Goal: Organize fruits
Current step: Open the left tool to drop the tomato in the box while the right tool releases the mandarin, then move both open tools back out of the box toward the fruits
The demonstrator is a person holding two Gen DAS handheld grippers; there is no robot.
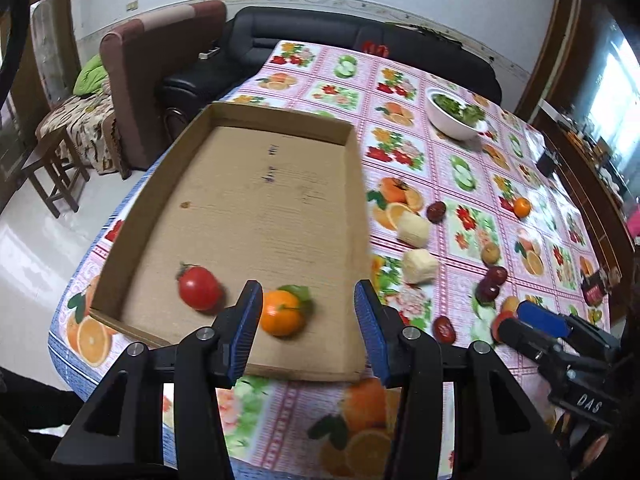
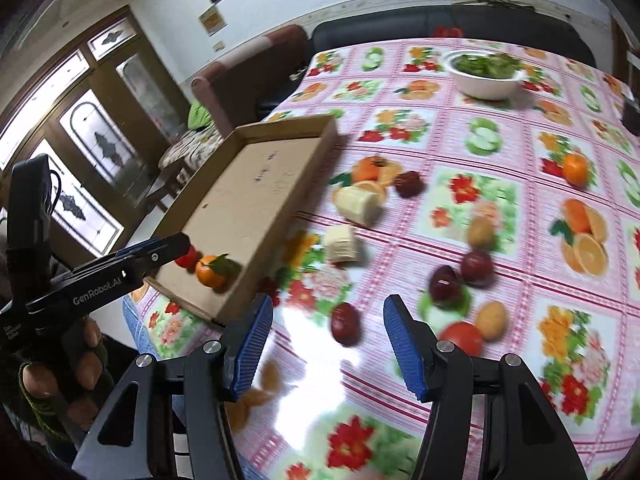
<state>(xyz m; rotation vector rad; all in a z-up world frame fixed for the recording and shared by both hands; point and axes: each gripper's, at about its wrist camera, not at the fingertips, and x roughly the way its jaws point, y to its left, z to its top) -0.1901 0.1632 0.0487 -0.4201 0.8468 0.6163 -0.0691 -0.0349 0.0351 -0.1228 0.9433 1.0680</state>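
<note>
A shallow cardboard tray lies on the table and holds a red tomato and an orange with a leaf. My left gripper is open and empty above the tray's near end, with the orange between its fingers' line of sight. My right gripper is open and empty over the table, with a dark red fruit just ahead of it. The tray also shows in the right wrist view, with the orange in it. Loose fruit lies to the right of the tray.
On the fruit-print tablecloth lie two pale cylindrical pieces, several dark red fruits, yellowish fruits, a tomato and a small orange. A white bowl of greens stands far back. Sofas stand beyond the table.
</note>
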